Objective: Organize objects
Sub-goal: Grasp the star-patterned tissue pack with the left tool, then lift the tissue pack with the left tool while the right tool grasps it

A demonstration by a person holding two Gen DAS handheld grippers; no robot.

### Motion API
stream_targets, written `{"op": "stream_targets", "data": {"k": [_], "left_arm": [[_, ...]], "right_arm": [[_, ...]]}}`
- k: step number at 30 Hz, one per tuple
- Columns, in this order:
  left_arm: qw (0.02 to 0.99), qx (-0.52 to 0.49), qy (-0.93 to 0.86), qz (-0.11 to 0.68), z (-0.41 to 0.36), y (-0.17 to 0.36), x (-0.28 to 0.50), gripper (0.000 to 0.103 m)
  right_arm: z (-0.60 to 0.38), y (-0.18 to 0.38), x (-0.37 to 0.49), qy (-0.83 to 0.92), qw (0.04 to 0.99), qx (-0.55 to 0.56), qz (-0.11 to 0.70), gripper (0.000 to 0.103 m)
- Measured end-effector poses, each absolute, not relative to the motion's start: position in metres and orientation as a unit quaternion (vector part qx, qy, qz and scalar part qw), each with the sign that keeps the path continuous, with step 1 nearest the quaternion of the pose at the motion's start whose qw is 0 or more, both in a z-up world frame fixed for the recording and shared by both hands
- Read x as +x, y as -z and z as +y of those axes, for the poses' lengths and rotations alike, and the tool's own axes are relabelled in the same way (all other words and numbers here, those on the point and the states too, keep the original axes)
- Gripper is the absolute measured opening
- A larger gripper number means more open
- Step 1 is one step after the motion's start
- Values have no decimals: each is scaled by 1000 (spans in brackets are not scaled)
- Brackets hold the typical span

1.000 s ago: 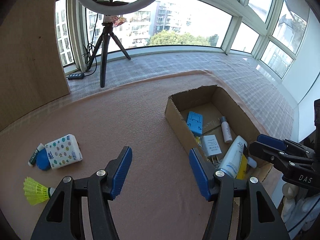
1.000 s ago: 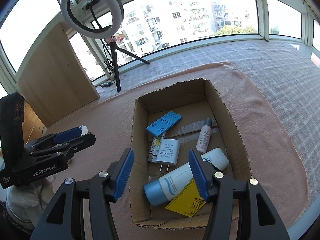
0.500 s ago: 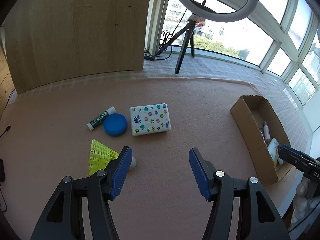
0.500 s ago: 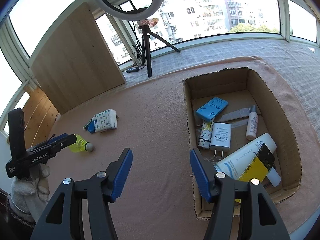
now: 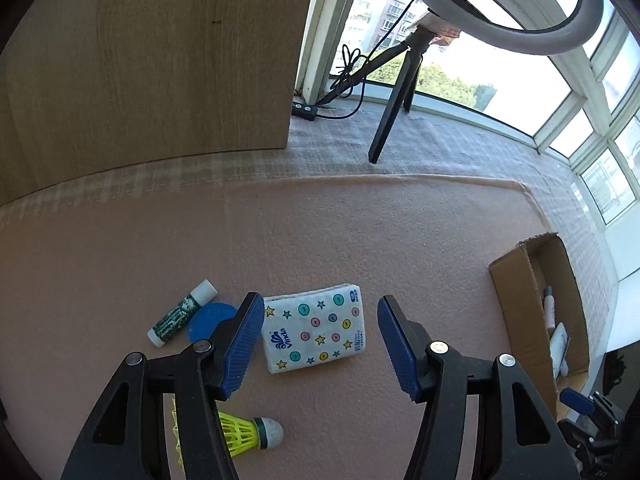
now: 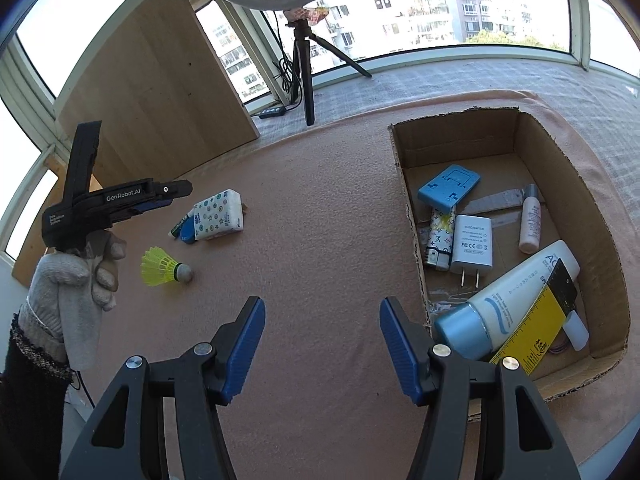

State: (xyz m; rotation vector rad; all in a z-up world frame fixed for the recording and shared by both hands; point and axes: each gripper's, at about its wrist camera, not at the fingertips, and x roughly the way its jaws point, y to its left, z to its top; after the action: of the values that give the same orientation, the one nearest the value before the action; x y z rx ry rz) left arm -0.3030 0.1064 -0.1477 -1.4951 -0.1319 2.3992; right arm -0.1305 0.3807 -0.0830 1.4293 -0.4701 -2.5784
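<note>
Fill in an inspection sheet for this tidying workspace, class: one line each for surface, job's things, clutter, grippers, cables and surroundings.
Surface: pink felt-like mat over a checked cloth.
Job's things: star-patterned white tissue pack, round blue disc, green-and-white glue stick and yellow shuttlecock lie loose on the mat; open brown cardboard box holds a white charger plug, blue flat holder, white tube with blue cap, yellow ruler, small pink bottle and patterned lighter.
Clutter: nothing seen.
Grippers: left gripper open above the tissue pack; right gripper open, empty.
Cables: black cable beside the tripod.
Surroundings: ring light on tripod, wooden panel, windows.
</note>
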Motion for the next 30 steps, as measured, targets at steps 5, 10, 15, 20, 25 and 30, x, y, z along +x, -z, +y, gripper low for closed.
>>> {"op": "stream_targets", "data": {"k": [5,10,15,20,25,30], "left_arm": [[145,-551,-822,-29,115,172,-331,62],[152,-566,-809,-41,115,188,-334,51],[182,-574,-798,-25,134,194,-319,39],[221,-579,-784,-11,156,200,-286,39],[256,-581,-772,3,178,206,-238,39],[267,-582,-768,-6,187,212,-196,39]], "right_arm": [[396,85,-122,860,61,480,-164,56],[411,89,-120,856,43,485,-173,56],[411,91,-124,853,42,488,-181,56],[399,85,-127,856,62,483,-173,56],[388,82,-126,858,74,481,-168,56],[385,84,-123,855,81,483,-172,56]]}}
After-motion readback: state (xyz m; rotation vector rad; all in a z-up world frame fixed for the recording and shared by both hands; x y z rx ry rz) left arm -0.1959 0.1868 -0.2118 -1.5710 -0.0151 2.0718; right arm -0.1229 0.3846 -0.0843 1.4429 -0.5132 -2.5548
